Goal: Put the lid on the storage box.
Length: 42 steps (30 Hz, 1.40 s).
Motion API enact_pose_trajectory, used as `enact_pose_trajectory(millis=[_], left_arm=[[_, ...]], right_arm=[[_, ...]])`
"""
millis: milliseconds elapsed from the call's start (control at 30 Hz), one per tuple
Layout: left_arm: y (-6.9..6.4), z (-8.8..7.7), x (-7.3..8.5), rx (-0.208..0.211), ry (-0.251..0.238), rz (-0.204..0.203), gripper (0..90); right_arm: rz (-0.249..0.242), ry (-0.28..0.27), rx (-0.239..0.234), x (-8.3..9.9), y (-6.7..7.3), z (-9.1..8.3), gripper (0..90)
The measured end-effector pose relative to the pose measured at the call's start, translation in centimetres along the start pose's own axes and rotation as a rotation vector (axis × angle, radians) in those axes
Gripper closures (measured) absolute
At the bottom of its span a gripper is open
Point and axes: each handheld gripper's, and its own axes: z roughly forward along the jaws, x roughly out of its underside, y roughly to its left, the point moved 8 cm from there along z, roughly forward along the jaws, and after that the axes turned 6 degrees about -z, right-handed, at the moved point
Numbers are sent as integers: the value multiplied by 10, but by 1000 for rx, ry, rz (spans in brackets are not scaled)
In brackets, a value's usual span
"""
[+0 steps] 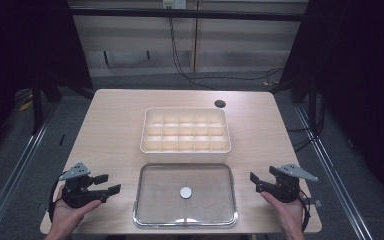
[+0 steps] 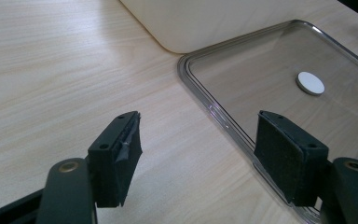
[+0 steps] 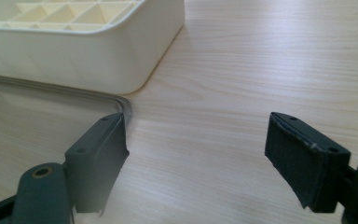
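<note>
Colours we saw on the table

We noted a white disc (image 1: 185,192), a clear tray (image 1: 232,197), a cream divided box (image 1: 185,148) and pale wood-grain table (image 1: 115,125).

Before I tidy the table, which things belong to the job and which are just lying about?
Job:
- clear tray between the grippers
- white disc in it
- divided box
- left gripper, right gripper, both open

Lying about:
- cables on the floor

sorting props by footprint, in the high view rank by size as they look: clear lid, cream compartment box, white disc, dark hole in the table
1. clear lid and cream compartment box: near alike; the lid looks slightly larger but lies nearer the camera, so unsure.
2. white disc and dark hole: about alike.
</note>
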Motion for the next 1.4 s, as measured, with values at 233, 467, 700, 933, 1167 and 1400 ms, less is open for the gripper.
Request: enact_pose_trajectory(millis=[233,467,700,933,1167,1400], left_arm=[[2,0,-2,-4,-4,-11,308],[5,3,-10,6,-28,-40,307],[-2,6,-12,14,-17,-9,300],[-7,10,-13,28,-8,-5,300],[-7,21,-14,31,13,-34,306],[-18,43,-21,67,55,-3,335]], right_arm=[[11,4,-35,-2,3,0,212],[5,5,-94,-8,12,-3,250],[-12,35,-118,-9,20,1,265],[-31,81,-204,-7,39,10,315],[-46,128,-259,-5,55,22,336],[-54,163,-298,-8,67,34,351]])
